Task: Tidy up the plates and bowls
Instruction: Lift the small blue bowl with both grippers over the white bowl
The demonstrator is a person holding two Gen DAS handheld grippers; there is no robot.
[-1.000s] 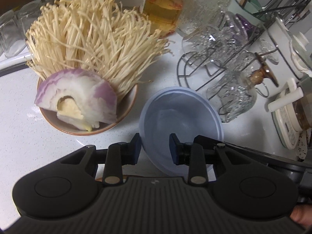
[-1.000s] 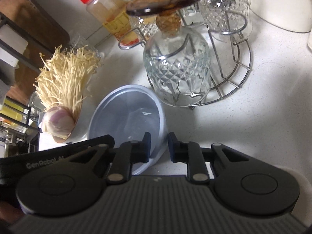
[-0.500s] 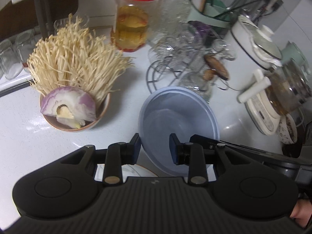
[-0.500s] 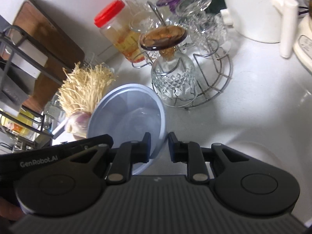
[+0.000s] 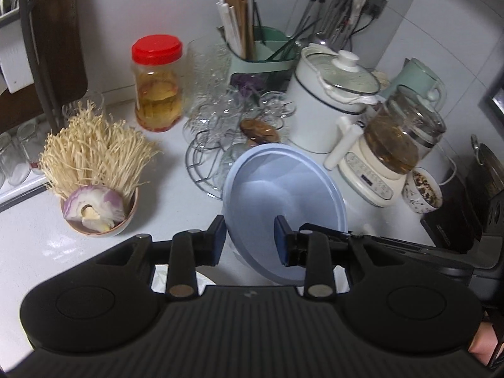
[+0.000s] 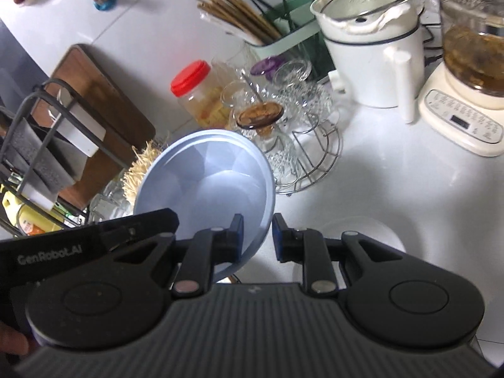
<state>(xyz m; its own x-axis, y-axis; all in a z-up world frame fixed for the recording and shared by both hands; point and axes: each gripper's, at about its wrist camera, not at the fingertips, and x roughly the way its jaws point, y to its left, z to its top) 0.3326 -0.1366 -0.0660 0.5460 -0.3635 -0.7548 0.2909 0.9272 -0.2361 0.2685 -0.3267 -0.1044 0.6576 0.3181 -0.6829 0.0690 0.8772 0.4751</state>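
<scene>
Small bowl [image 5: 100, 217] of enoki and onion sits far left on the counter [image 5: 28, 239]. Left gripper [image 5: 250, 239] jaws clamp the blue bowl [image 5: 283, 189] at its left rim, right gripper [image 6: 257, 236] jaws clamp the right rim; bowl held tilted above counter, glass rack [image 6: 315, 157] behind.

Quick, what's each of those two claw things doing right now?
Left gripper: closed on the rim of the blue bowl.
Right gripper: closed on the same bowl's opposite rim.
</scene>
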